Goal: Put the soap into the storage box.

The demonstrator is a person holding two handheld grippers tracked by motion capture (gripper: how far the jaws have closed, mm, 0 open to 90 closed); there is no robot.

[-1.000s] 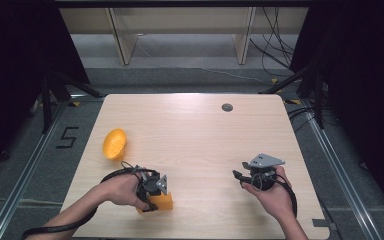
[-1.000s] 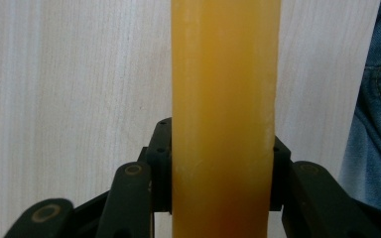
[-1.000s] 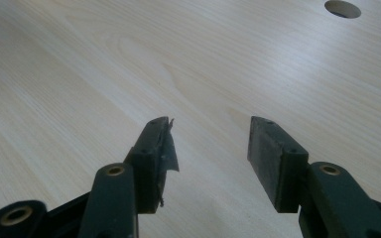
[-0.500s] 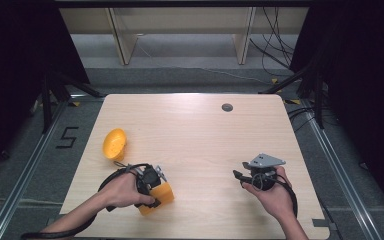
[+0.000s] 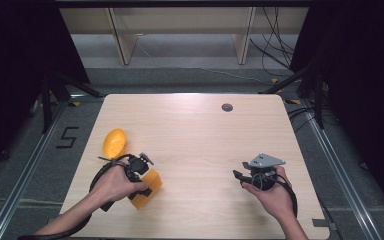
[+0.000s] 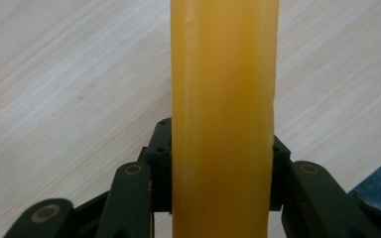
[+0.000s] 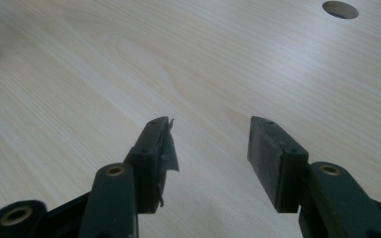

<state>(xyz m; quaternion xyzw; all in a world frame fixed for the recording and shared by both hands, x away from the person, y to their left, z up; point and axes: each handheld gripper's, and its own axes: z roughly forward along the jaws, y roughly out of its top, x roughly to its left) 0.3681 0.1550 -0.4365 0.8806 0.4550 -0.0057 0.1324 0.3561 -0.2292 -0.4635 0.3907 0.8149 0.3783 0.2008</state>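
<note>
An orange block (image 5: 147, 190) is clamped between the jaws of my left gripper (image 5: 141, 176) near the table's front left. In the left gripper view the block (image 6: 223, 119) stands as a tall upright slab, and both pads of my left gripper (image 6: 222, 166) press on its sides. A rounded orange piece (image 5: 114, 142) lies on the table just beyond that hand. At the front right, a hand holds my right gripper (image 5: 241, 176), its jaws pointing left. In its own view my right gripper (image 7: 211, 148) is open over bare wood with nothing between the pads.
The light wooden table (image 5: 200, 140) has a small round hole (image 5: 227, 107) near its far edge, also seen as the hole (image 7: 340, 9) in the right gripper view. Black metal frames and cables stand on the floor around the table.
My left gripper has carried the orange block a little to the left and away from the front edge, lifting and tilting it. The right gripper has stayed still.
</note>
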